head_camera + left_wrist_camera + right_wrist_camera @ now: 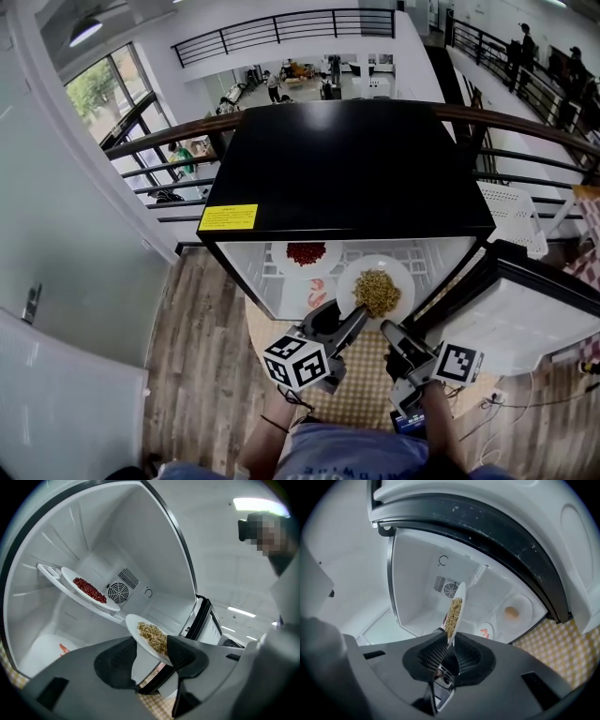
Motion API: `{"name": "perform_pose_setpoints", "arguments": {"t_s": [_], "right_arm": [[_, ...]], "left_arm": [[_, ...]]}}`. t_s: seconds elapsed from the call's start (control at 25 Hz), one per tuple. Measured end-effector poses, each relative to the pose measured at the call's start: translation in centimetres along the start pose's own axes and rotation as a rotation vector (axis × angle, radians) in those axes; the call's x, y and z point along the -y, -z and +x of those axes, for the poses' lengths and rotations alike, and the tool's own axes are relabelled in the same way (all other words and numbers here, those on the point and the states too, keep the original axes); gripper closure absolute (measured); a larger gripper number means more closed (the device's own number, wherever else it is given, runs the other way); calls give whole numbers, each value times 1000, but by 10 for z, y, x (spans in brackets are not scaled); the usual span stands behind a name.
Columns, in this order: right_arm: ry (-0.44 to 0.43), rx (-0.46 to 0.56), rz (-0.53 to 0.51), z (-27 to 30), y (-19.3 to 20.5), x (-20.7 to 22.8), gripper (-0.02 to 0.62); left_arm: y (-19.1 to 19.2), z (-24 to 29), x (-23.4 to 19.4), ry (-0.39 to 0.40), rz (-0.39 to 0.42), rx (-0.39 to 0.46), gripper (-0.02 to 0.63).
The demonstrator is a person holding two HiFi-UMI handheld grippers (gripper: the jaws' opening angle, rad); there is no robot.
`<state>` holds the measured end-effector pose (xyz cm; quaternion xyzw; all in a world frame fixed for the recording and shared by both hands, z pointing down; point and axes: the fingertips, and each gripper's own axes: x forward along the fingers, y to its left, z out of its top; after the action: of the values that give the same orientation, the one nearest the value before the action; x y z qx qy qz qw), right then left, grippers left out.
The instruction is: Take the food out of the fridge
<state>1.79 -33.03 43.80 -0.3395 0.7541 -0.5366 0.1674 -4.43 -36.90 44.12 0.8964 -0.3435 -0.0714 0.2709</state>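
**Grain plate at the fridge mouth, gripped from the near side**

The fridge stands with its door swung open to the right. The plate of yellowish grain sits at the near right of the opening and looks to be partly over the threshold, so I judge this to be the first dish on its way out. The right gripper has its jaws drawn narrow onto the near rim. Its own view shows the plate edge-on with the pads pressing either side of it — a pinch on the thin lip, probably because the dish is too broad to take any other way.

The left gripper comes in level from the near left with its jaws wide. The rim lies between them and seems to lean on one pad, but it is not squeezed. This looks like a steadying support, there to stop the plate drooping or swivelling about the single pinch and spilling the loose grain.

Two dishes are left inside. The plate of red food sits on the far shelf, and the plate with something pink-orange is on the floor to the left, just beside the grain plate. The checked mat in front of the fridge offers a landing spot — the plate needs to be kept level on the way out.
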Motion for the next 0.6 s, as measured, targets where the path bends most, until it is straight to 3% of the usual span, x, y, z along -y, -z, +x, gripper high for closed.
{"name": "perform_pose_setpoints", "arguments": {"t_s": [0.2,0.6], "right_arm": [[-2,-45,-5,-2,10,-1,543],[20,-133,-72,-12,24,4,532]], "left_arm": [[4,-14,3,-35,25,5,394],[17,-32,10,-126,-5,40,399]]}}
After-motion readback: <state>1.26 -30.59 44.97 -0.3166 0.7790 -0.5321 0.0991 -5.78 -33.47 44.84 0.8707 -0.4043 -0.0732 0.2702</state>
